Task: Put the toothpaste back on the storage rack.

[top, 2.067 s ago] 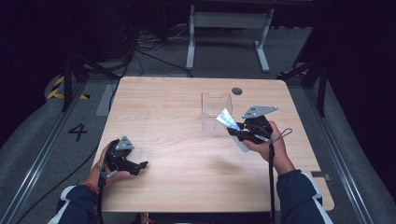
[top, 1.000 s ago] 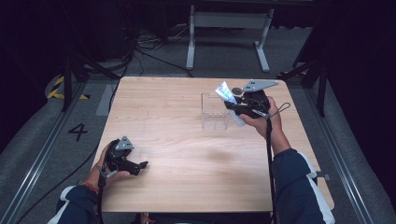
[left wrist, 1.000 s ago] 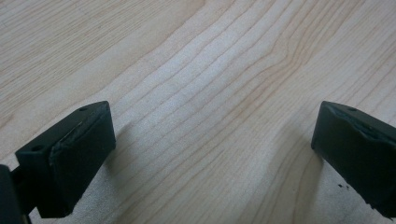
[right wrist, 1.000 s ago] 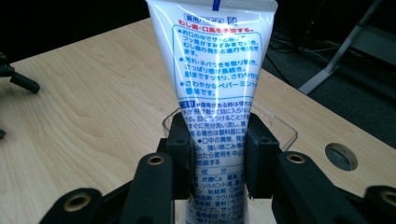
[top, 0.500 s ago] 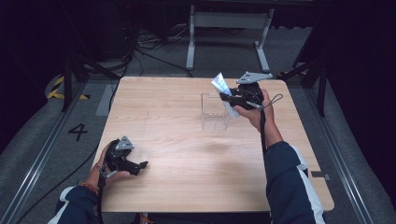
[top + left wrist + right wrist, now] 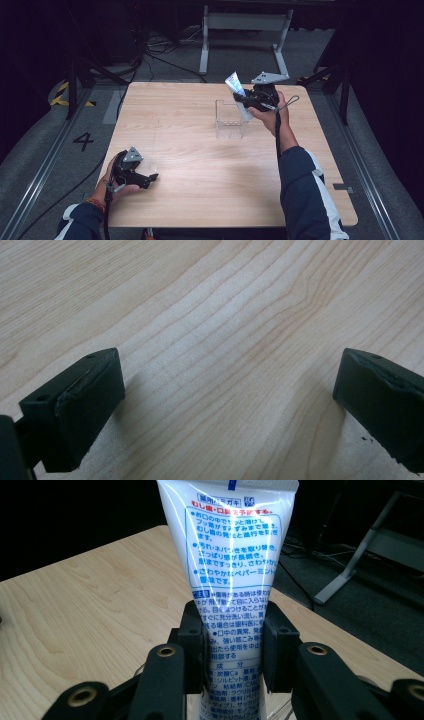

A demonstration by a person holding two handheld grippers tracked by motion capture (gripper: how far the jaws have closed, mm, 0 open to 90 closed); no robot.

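Toothpaste tube held above a clear box at the far side of the table.

The white toothpaste tube [image 6: 231, 565] is clamped between the jaws of the right gripper [image 6: 248, 101], tilted, over what seems to be a clear plastic box [image 6: 228, 120]. The left gripper [image 6: 225, 405] is rested near the wooden table's [image 6: 190, 150] front-left edge, jaws spread wide, nothing between them.

Light wooden table [image 6: 200, 150]; grey metal stand [image 6: 245, 22] on the floor beyond its far edge; black cables [image 6: 150, 50] far left; floor marking "4" [image 6: 83, 141] left.
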